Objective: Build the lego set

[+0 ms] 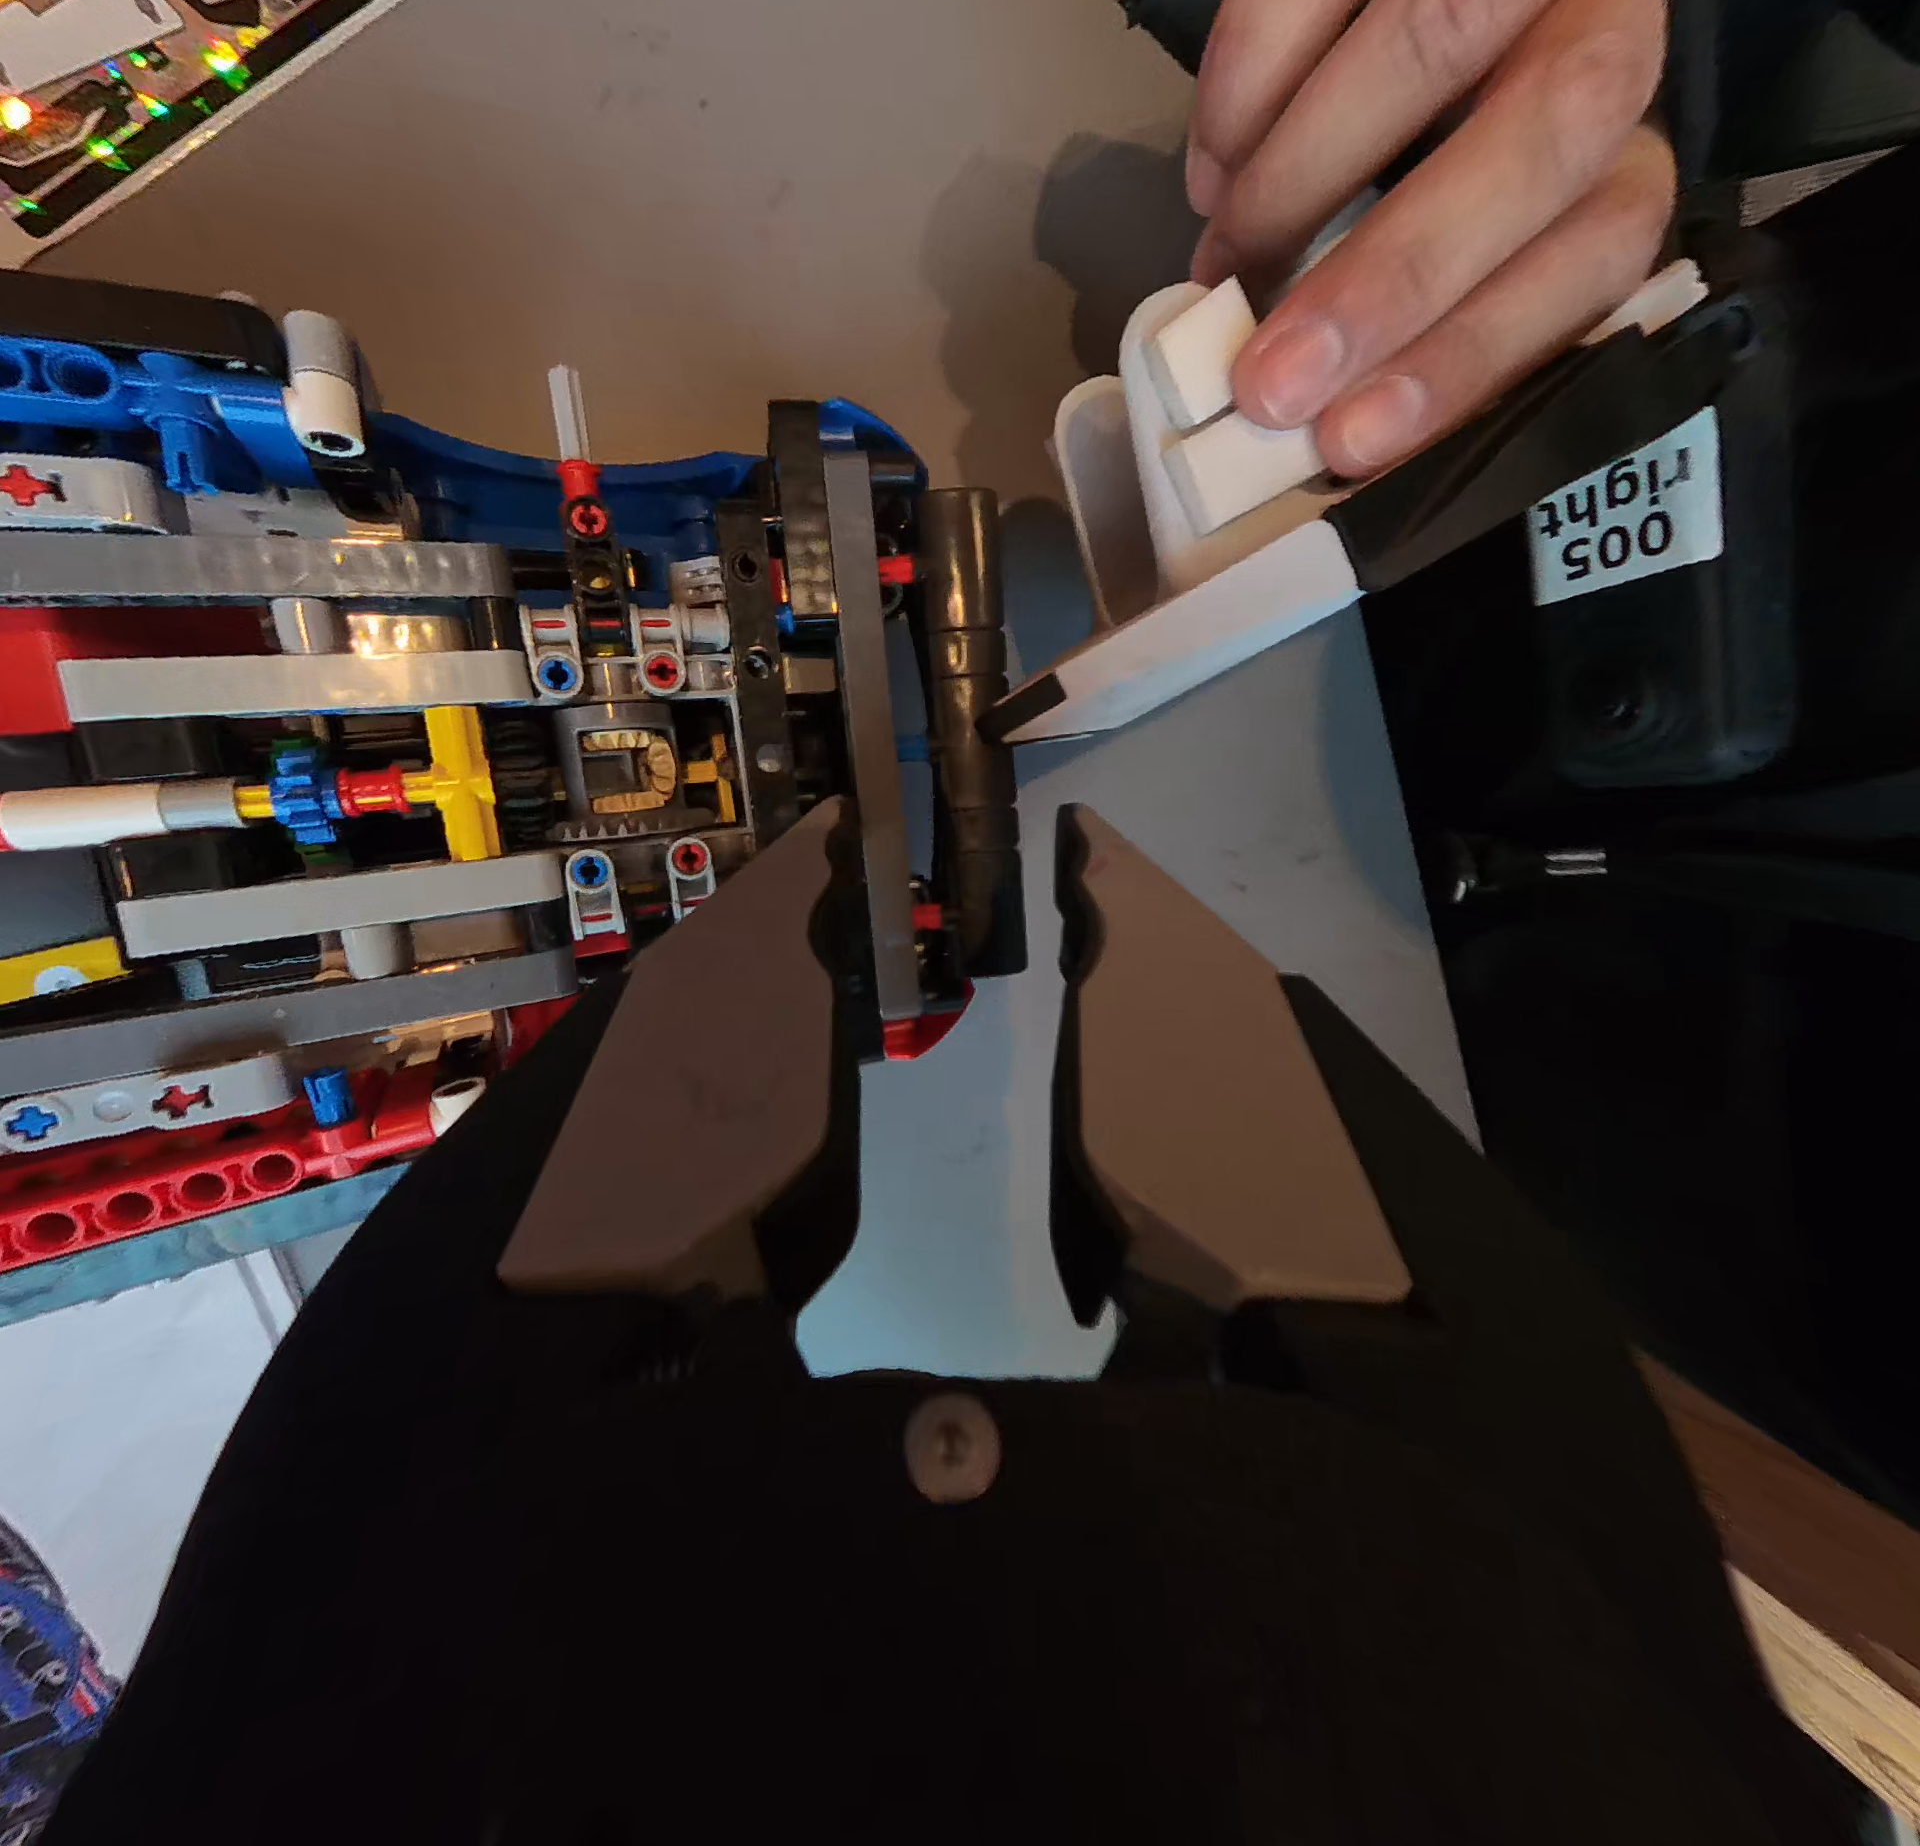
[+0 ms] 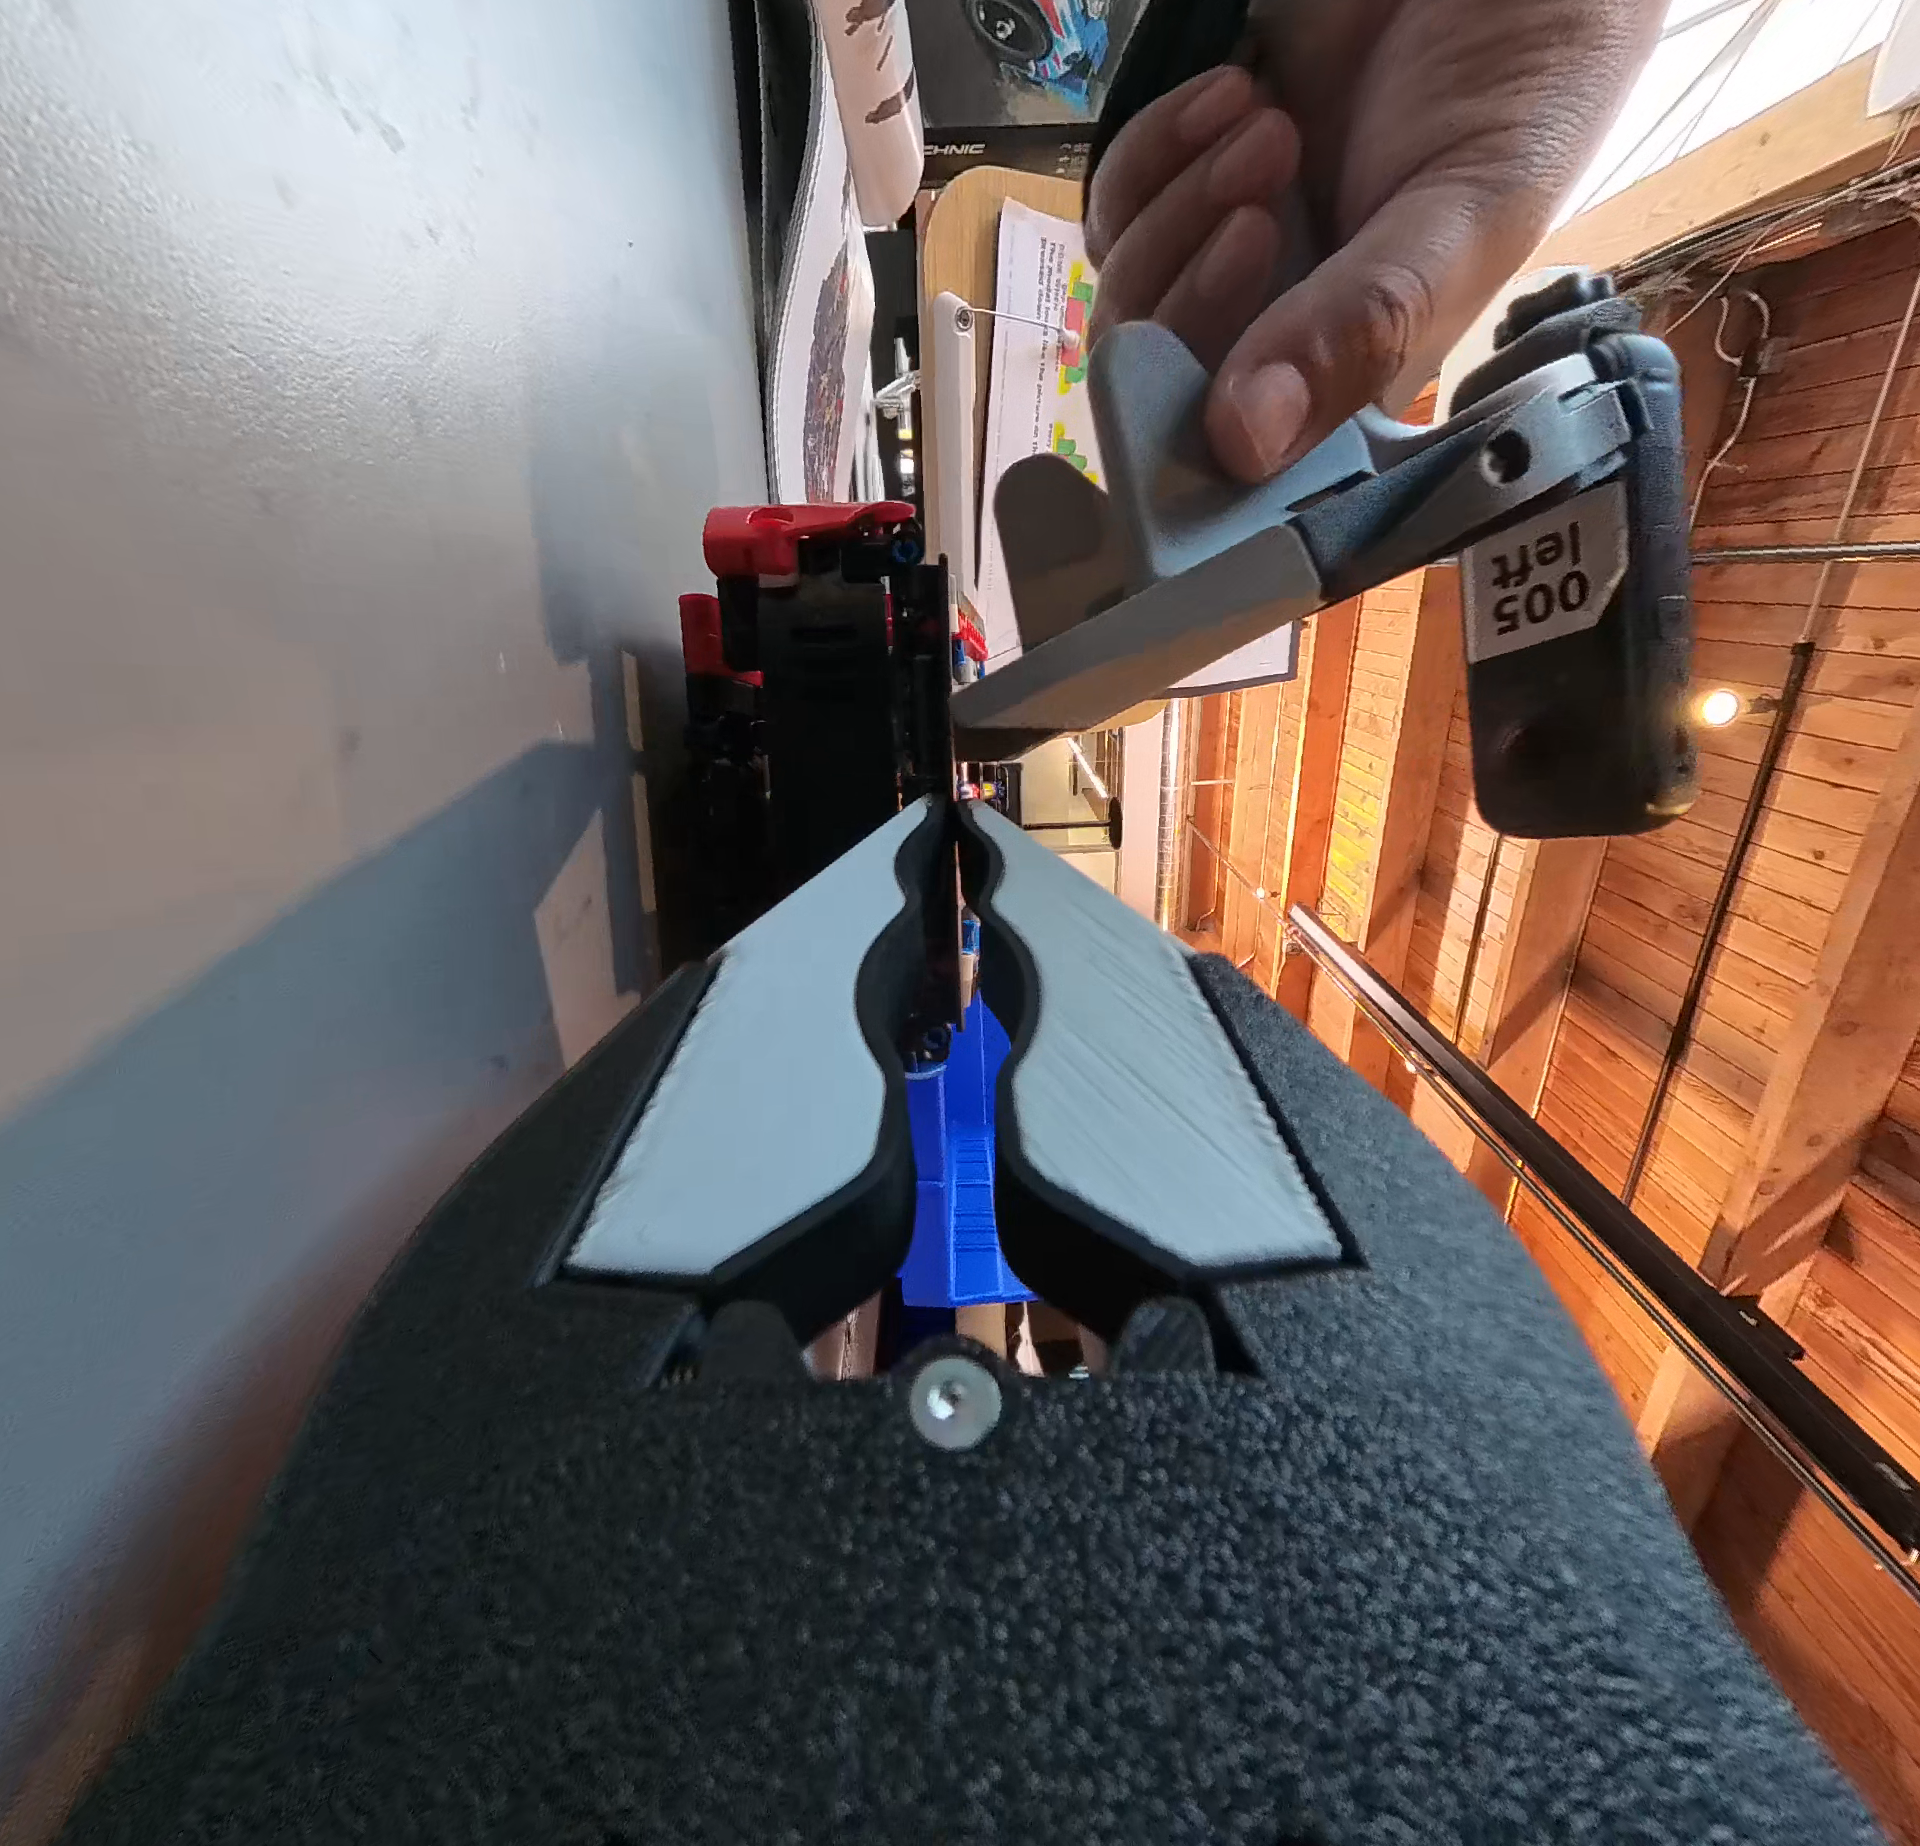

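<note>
Two wrist views, facing each other, close on shared lego model [image 1: 436, 757]

We see the lego model [image 1: 436, 757] lying on the tabletop [image 1: 675, 186], its end plate [image 1: 868, 716] between our left hand-held gripper [image 1: 945, 830] fingers; the right hand-held gripper [image 2: 951, 809] pinches that plate's edge.

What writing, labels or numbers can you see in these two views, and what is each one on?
I won't repeat the wording, only where it stands.
Camera of the right gripper: white sticker, short printed label.
Camera of the left gripper: grey sticker, short printed label.
Behind, a black box: white brand lettering.
Beside it, a white paper sheet: print too small to read.
</note>
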